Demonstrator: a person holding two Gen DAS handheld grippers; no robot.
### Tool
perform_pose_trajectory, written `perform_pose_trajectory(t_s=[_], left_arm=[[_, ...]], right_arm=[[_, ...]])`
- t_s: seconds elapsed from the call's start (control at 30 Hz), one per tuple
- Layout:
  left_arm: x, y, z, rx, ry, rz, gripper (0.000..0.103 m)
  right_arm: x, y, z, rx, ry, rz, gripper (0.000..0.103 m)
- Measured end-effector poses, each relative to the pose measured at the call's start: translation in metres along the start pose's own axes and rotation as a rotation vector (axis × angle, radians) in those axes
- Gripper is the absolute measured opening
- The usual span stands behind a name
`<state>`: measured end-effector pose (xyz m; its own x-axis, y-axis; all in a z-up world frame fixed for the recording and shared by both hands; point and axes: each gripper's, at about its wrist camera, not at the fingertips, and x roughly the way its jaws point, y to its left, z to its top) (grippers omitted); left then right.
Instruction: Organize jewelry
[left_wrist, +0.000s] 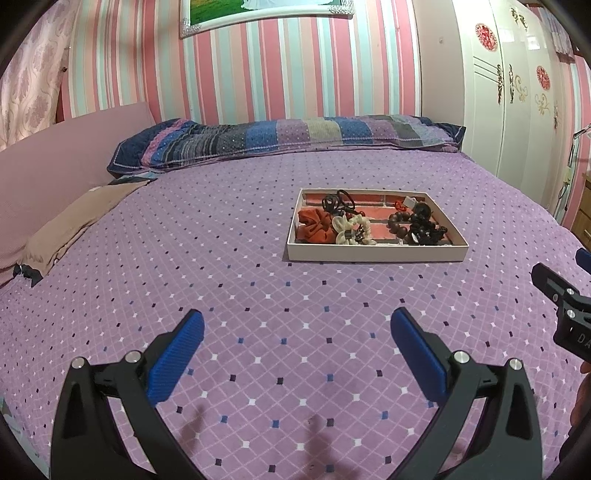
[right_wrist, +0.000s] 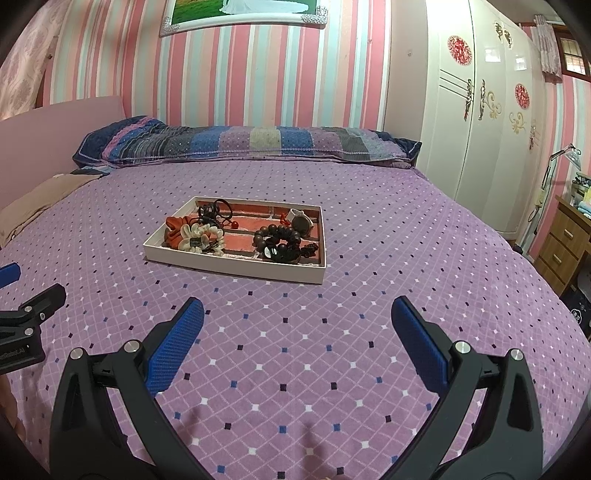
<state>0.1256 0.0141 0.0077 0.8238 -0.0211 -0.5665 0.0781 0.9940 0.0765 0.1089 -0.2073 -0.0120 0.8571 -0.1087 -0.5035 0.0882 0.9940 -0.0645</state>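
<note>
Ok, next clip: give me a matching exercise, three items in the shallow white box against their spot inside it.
Items:
1. orange fabric scrunchie
2. dark wooden bead bracelet
3. thin black hair ties

Places, seen from the right wrist view:
A. right half of the shallow white box
B. left end
C. far side, left of centre

Pairs: 1-B, 2-A, 3-C

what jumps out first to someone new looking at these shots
A shallow white tray of jewelry and hair ties sits mid-bed on the purple diamond-patterned bedspread. Both open blue-padded grippers, left gripper and right gripper, hover in front of it, holding nothing.
</note>
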Motion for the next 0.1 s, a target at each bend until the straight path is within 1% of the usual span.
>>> perform_pose_trajectory(t_s=[0.1], left_arm=[[-0.0007, -0.0009, 0.0003, 0.006, -0.007, 0.004, 0.099]], right_arm=[[0.0007, -0.0001, 0.0003, 0.002, 0.0, -0.001, 0.099]])
